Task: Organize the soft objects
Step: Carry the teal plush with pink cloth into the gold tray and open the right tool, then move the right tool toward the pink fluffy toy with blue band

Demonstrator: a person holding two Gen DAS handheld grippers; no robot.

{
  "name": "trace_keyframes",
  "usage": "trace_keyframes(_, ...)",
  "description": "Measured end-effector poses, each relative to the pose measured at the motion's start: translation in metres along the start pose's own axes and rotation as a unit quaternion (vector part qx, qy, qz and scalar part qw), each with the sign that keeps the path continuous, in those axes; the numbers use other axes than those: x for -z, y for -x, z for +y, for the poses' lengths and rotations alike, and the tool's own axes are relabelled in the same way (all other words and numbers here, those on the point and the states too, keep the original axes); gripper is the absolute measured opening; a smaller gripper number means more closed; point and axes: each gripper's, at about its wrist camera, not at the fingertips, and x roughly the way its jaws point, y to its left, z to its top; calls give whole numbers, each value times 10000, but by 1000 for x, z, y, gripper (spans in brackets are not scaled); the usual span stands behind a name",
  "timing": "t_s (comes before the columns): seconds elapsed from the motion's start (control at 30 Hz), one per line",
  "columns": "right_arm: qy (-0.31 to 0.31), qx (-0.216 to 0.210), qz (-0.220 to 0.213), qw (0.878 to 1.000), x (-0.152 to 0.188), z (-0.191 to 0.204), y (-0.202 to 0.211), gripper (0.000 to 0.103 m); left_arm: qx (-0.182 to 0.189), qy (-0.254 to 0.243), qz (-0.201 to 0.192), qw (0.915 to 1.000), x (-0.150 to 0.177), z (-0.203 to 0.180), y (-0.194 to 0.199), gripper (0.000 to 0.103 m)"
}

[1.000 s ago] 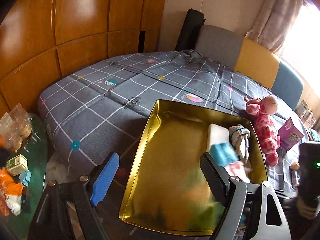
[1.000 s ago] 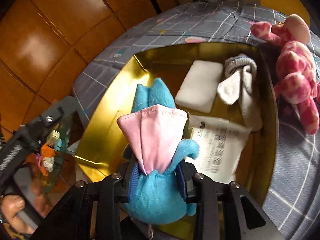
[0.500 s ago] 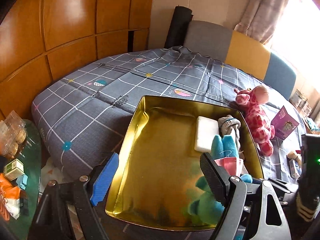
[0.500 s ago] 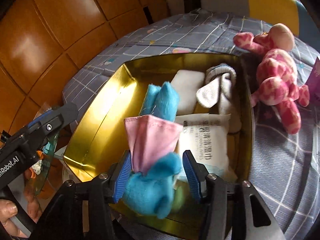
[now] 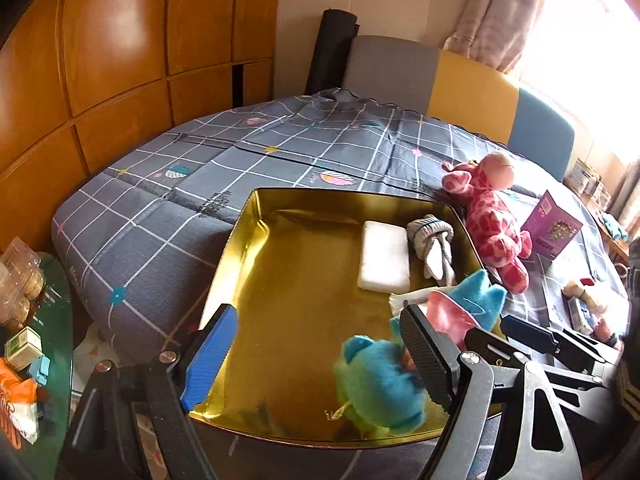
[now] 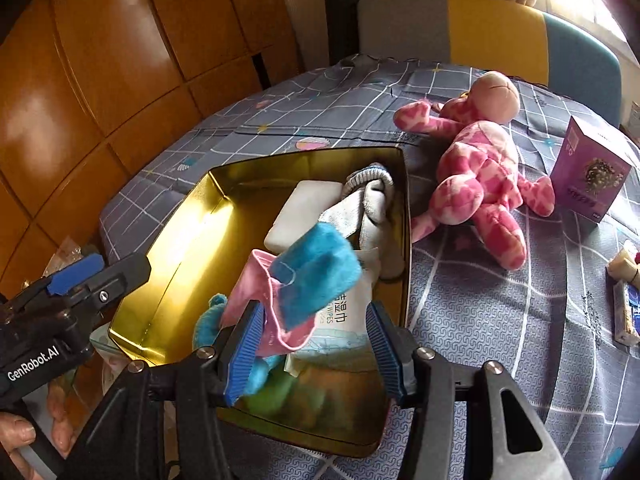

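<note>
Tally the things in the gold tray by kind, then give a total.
In the gold tray:
Plush toys: 1, blue plush
Socks: 1, grey sock
White pads: 1, white pad
Wipes packs: 1, wipes pack
Total: 4

A grey checked bedspread (image 5: 280,168) covers the bed, whose headboard (image 5: 472,88) is grey, yellow and blue. A purple box (image 6: 592,172) stands on the spread. Orange wooden wall panels (image 5: 120,48) rise behind, a curtain (image 5: 504,8) hangs by the bright window, and a green glass side table (image 5: 56,320) holds snack packets.
</note>
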Motion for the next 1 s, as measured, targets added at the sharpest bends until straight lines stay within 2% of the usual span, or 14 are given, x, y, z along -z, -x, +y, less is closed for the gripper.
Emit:
trace_keyframes(0.07, -76, 33, -69, 9999, 1, -3, 3, 62, 3, -33, -10, 10000, 0, -3, 1, 84)
trace_keyframes(0.47, -501, 490, -434, 9966, 8, -38, 37, 62, 107, -361, -25, 9993, 2, -26, 5, 84)
trace_keyframes(1.0, -984, 1030, -628, 9878, 21, -92, 65, 62, 427, -1045, 100, 9936, 11, -83, 1, 84)
